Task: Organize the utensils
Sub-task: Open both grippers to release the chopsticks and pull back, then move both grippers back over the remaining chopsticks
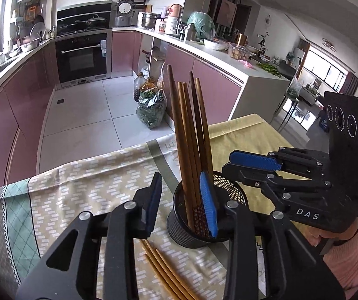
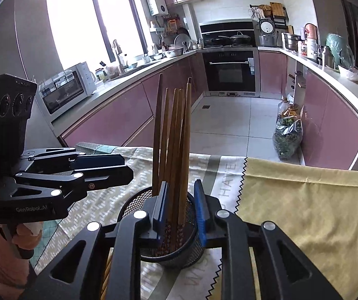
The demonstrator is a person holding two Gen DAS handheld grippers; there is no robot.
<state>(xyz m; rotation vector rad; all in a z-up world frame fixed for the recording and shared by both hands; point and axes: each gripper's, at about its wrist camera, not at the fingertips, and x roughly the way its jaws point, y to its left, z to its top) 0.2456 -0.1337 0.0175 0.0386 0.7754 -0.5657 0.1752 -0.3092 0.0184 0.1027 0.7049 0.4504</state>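
Note:
A black mesh cup (image 1: pixel 183 235) stands on the patterned tablecloth (image 1: pixel 91 190) with several brown chopsticks (image 1: pixel 191 125) upright in it. My left gripper (image 1: pixel 180 175) is open around the bundle, its right pad inside the cup rim and its left pad outside. In the right wrist view the same cup (image 2: pixel 179 257) and chopsticks (image 2: pixel 176 137) sit between the pads of my right gripper (image 2: pixel 181 182), which stands slightly open with a gap on the right side. Each gripper shows in the other's view: the right gripper (image 1: pixel 228 162) and the left gripper (image 2: pixel 127 166). More loose chopsticks (image 1: pixel 164 270) lie on the cloth.
A yellow cloth (image 2: pixel 303 200) covers the table's right part. The table's far edge drops to a tiled floor with a bag of greens (image 1: pixel 151 110) and oil bottles (image 1: pixel 139 85). Pink cabinets and cluttered counters ring the kitchen.

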